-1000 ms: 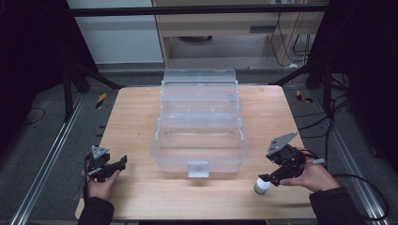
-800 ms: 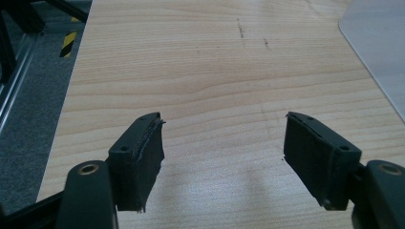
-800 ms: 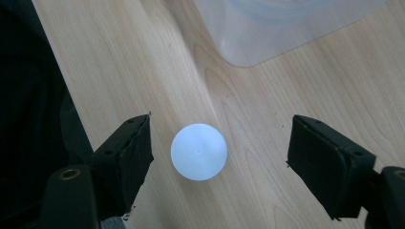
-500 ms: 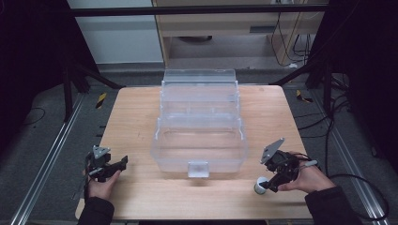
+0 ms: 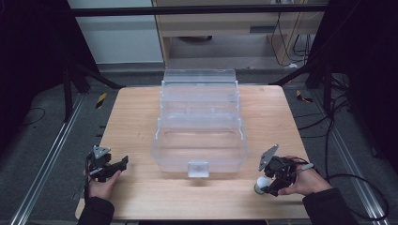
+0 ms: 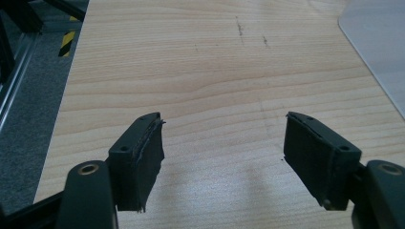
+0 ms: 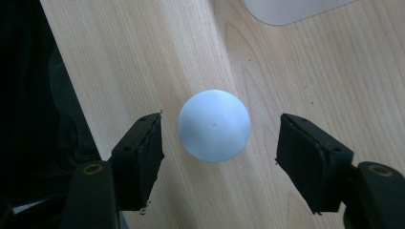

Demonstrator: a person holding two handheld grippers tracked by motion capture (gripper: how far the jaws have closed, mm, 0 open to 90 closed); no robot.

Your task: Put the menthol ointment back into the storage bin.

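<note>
Wooden table (image 5: 141,117), right gripper (image 7: 219,143) straddling ball (image 7: 214,125)

You find no readable text, label, brand, number or sign anywhere in these views.
</note>
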